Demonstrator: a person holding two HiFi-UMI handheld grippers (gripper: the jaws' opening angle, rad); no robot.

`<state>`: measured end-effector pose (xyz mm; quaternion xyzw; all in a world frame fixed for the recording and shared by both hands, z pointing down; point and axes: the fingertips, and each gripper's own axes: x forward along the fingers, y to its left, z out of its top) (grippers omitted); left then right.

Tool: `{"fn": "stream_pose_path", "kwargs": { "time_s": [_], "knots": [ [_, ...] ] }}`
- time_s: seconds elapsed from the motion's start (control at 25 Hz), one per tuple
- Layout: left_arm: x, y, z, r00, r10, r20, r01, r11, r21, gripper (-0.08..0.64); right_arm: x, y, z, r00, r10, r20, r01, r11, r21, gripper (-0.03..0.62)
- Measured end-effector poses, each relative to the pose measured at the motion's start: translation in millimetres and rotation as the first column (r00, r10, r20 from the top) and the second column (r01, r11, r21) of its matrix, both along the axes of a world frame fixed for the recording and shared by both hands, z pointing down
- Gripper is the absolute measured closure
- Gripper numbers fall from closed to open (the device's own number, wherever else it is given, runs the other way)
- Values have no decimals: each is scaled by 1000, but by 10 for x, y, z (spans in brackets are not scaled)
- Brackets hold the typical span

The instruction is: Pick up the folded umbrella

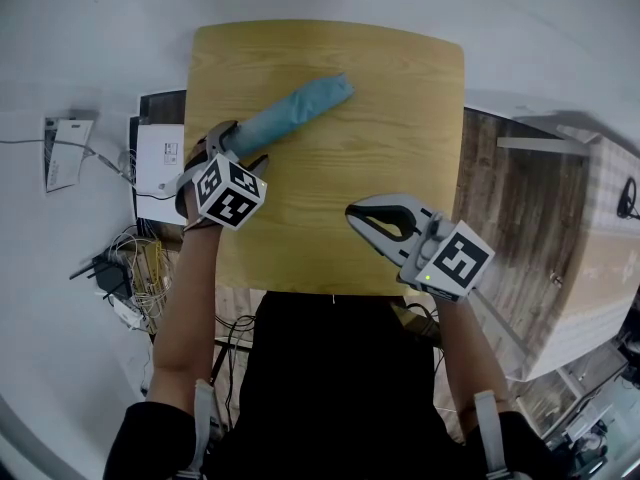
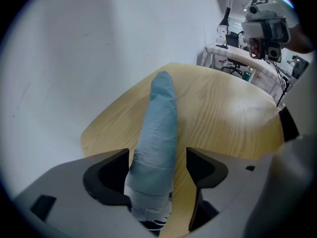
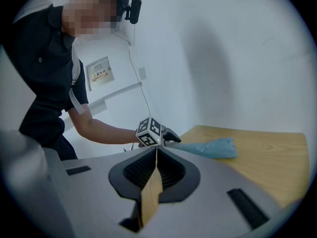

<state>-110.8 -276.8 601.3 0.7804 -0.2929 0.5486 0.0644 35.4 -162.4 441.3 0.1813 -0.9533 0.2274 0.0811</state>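
The folded umbrella (image 1: 290,110) is a slim, light blue-grey bundle, its fabric wrapped snug, with a darker handle end. It lies flat on the wooden table (image 1: 380,168), at about 11 o'clock from the tabletop's centre in the head view. Its length runs from 8 o'clock at the handle end to 2 o'clock at the blunt far end. The handle end sits between the spread jaws of the left gripper (image 1: 232,140).

Right gripper (image 3: 156,151) jaws pressed together, nothing between; just beyond its fingertips, left gripper (image 3: 172,137) meets the folded umbrella (image 3: 210,148) on the table (image 3: 270,157).
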Motion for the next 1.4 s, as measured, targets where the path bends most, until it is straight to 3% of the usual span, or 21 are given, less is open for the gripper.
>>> {"fn": "stream_pose_path", "kwargs": {
  "time_s": [0.36,0.44,0.72,1.08,1.28,1.4],
  "knots": [
    [0,-67,39,1000,14,17,-14,1000,0,208,11,-36,6,1000,2,1,-2,1000,-3,572],
    [-10,-79,41,999,22,28,-22,1000,6,258,6,-34,14,1000,2,1,-2,1000,-4,572],
    [1,-83,61,997,53,50,-52,999,-11,285,-17,-43,36,1000,2,-1,-2,1000,-7,572],
    [6,-84,128,990,98,104,-96,995,-25,285,-82,32,-20,1000,10,-17,-10,1000,19,572],
    [1,-85,81,992,111,63,-111,994,-12,298,-28,88,-66,999,30,-38,-29,999,31,572],
    [29,-35,-61,995,102,-2,-102,995,9,304,21,100,-136,997,55,-47,-53,997,48,572]
  ]
}}
